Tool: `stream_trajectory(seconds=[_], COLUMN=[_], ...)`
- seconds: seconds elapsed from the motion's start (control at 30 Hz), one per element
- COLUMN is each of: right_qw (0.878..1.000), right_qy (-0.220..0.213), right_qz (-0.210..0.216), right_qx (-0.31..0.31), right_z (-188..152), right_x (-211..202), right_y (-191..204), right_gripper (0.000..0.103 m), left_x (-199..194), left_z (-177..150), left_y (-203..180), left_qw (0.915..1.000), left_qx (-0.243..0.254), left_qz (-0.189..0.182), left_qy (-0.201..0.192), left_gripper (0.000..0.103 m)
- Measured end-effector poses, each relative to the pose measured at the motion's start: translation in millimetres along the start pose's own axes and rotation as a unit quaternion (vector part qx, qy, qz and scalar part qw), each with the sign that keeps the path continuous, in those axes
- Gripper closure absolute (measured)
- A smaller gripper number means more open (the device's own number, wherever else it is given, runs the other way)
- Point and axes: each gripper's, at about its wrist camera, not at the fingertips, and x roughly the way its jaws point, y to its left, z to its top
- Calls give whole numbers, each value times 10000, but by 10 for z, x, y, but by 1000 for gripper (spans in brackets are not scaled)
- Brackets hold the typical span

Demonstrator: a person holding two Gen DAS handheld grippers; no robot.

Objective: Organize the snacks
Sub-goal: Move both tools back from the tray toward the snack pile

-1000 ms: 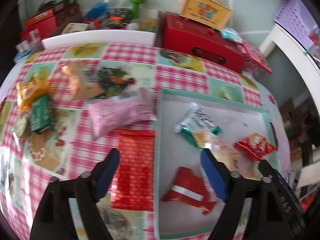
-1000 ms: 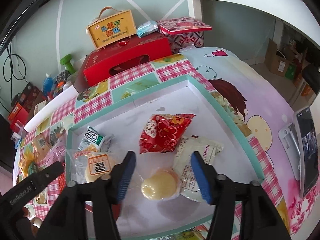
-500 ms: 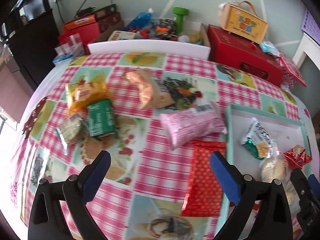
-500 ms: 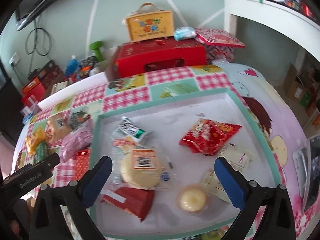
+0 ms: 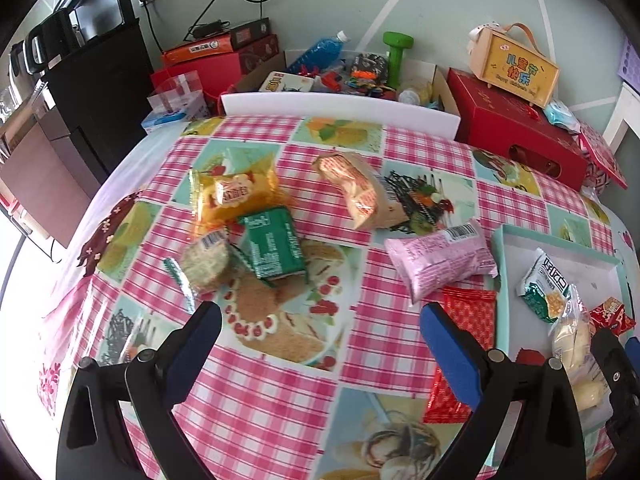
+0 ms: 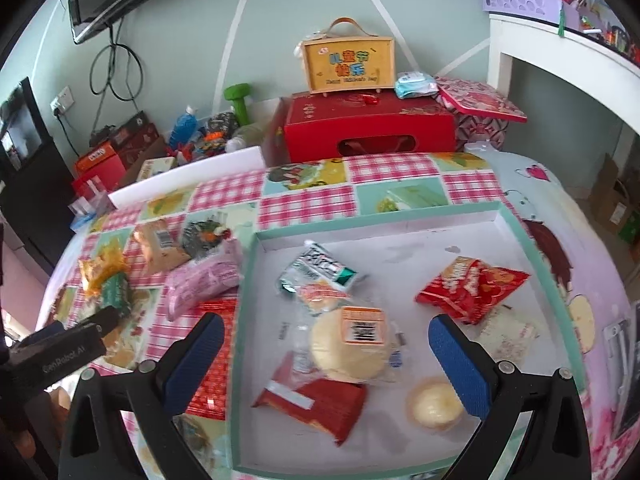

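My left gripper (image 5: 320, 344) hangs open over the checked tablecloth, nothing between its blue pads. Ahead of it lie loose snacks: a green packet (image 5: 274, 249), a round cracker pack (image 5: 206, 262), a yellow bag (image 5: 232, 194), a tan bag (image 5: 358, 192), a pink pack (image 5: 444, 260) and a red foil pack (image 5: 468, 320). My right gripper (image 6: 320, 344) stands open above the teal-rimmed tray (image 6: 440, 209), empty. In the tray lie a round bun (image 6: 348, 344), a small yellow cake (image 6: 434, 406), a red wrapper (image 6: 320, 400), a red bag (image 6: 470, 284) and a green-white packet (image 6: 316, 270).
A red gift box (image 6: 368, 126) with a yellow case (image 6: 348, 62) on top stands behind the table. A white board (image 5: 340, 110) edges the far side, with a carton of clutter beyond. A phone (image 6: 630, 360) lies at the right edge. A black cabinet (image 5: 96, 92) stands far left.
Both grippers opened wide and drew back. The right one let go of the small yellow cake, which now lies in the tray. The left view swung left from the tray to the loose snacks.
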Motion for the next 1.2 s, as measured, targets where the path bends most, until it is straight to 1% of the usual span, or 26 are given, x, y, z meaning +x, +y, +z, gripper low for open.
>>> stream_trajectory(seconds=[0.13, 0.2, 0.27, 0.37, 0.5, 0.63, 0.83, 0.9, 0.97, 1.03, 1.13, 1.2], right_qw=[9997, 9996, 9995, 9989, 9980, 9964, 9947, 9946, 9944, 9942, 9937, 9930], right_qy=[68, 75, 93, 178, 314, 325, 409, 463, 506, 575, 584, 608], right_qz=[222, 280, 285, 412, 445, 609, 634, 631, 620, 578, 598, 616], right_qx=[80, 0, -84, -156, -327, -485, -704, -683, -693, -701, -754, -808], right_z=[-29, -45, -56, -72, -107, -146, -133, -99, -59, -2, 100, 178], right_x=[53, 68, 85, 142, 231, 291, 420, 480, 546, 629, 722, 805], right_y=[116, 207, 288, 424, 609, 775, 957, 984, 1007, 1029, 1066, 1100], right_gripper=[0, 0, 0, 0, 0, 0, 1, 1, 7, 10, 10, 10], left_x=[10, 30, 55, 76, 118, 176, 363, 421, 479, 549, 648, 712], left_z=[15, 20, 27, 37, 69, 106, 205, 261, 316, 360, 420, 465], left_y=[127, 205, 303, 450, 655, 874, 1108, 1129, 1124, 1103, 1082, 1088], left_qw=[10000, 9998, 9993, 9981, 9964, 9935, 9874, 9868, 9867, 9865, 9863, 9871], left_qx=[-97, -167, -324, -558, -774, -1038, -1396, -1418, -1402, -1384, -1334, -1285], left_qz=[16, -21, -105, -213, -277, -346, -520, -546, -591, -640, -725, -716], left_qy=[9, 63, 124, 169, 225, 318, 535, 555, 566, 601, 647, 629], left_gripper=[4, 4, 4, 4, 4, 4, 4, 4, 4, 4, 4, 4])
